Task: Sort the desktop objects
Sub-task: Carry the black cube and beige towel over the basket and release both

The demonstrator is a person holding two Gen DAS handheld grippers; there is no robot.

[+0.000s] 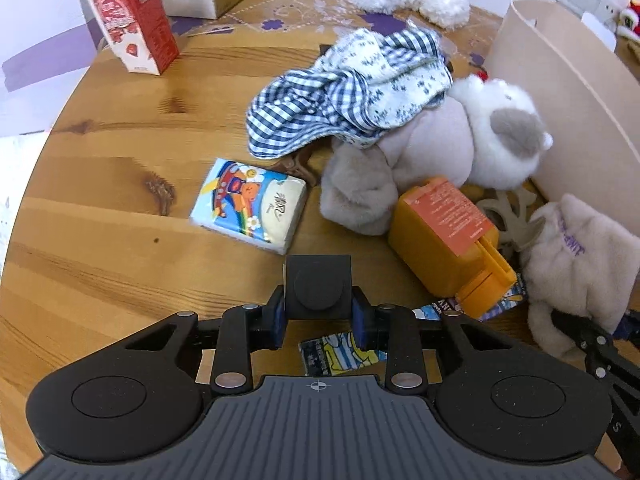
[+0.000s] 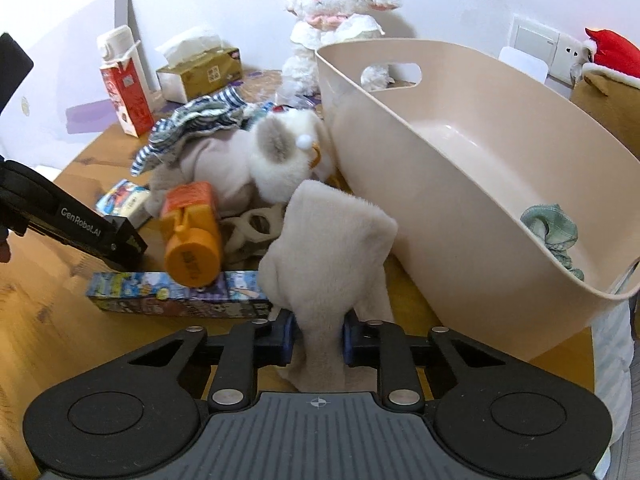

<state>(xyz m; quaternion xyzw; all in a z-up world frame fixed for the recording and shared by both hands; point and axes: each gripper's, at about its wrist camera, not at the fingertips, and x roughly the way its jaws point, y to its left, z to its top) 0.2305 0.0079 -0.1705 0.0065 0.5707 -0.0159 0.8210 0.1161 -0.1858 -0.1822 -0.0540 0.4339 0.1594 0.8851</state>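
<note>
Counts: 2 white plush animals, lamb and dog. 1 beige basket. 1 orange bottle. 1 red carton. 1 tissue box. 1 tissue pack. 1 checked cloth. 1 green cloth.

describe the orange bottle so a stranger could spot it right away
Start at the big beige tub on the wooden table. In the clutter beside its outer wall, the orange bottle lies on its side, cap end propped on a flat cartoon-printed box. Among pale plush toys, it is the only hard, bright orange thing.
</note>
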